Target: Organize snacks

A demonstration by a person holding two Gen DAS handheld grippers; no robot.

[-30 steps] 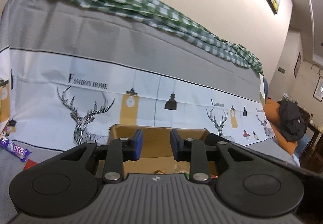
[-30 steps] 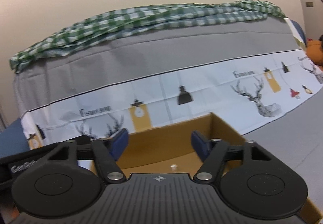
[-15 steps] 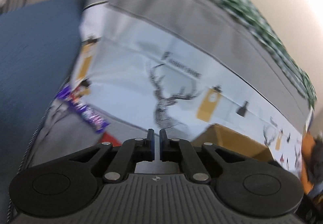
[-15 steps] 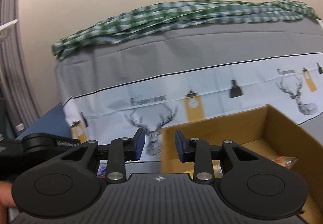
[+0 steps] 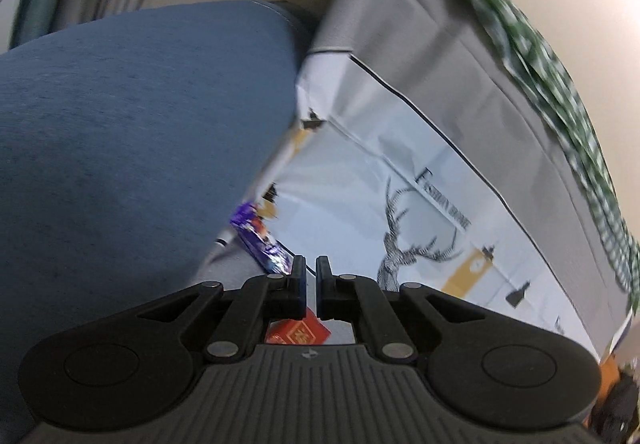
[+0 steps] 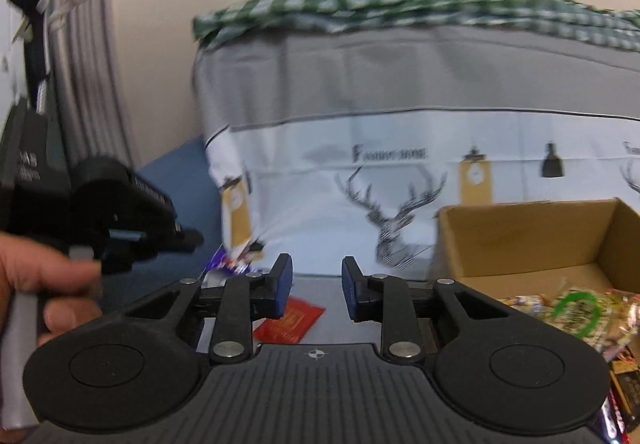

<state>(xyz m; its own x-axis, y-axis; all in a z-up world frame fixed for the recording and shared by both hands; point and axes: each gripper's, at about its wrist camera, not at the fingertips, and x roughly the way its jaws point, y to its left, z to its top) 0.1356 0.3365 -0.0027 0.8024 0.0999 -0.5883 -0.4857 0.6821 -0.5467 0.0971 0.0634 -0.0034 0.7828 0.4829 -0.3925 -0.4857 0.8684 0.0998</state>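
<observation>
**Snacks on grey cover, box to the right**

Left wrist view: tilted and blurred. Large blue cushion (image 5: 120, 131) filling the left side; grey and white cover with deer print (image 5: 412, 244) running up the right, topped by green checked cloth (image 5: 560, 83). Left gripper (image 5: 311, 276) with fingers (image 5: 298, 284) nearly together, a narrow gap between, nothing clamped. Purple snack wrapper (image 5: 262, 240) just beyond the left finger, lying beside the cushion's edge. Red packet (image 5: 298, 332) on the grey surface, partly hidden below the fingers.

Right wrist view: right gripper (image 6: 316, 286) with fingers (image 6: 282, 284) apart, holding nothing. Red packet (image 6: 294, 320) flat on the grey surface, partly behind the left finger. Purple snack wrapper (image 6: 226, 264) further back left, blurred. Cardboard box (image 6: 528, 236) open at right, against the deer-print cover (image 6: 392, 211), with several snack bags (image 6: 576, 316) inside. Left hand (image 6: 36, 284) on the black left gripper body at far left; grey curtain (image 6: 80, 43) behind.
</observation>
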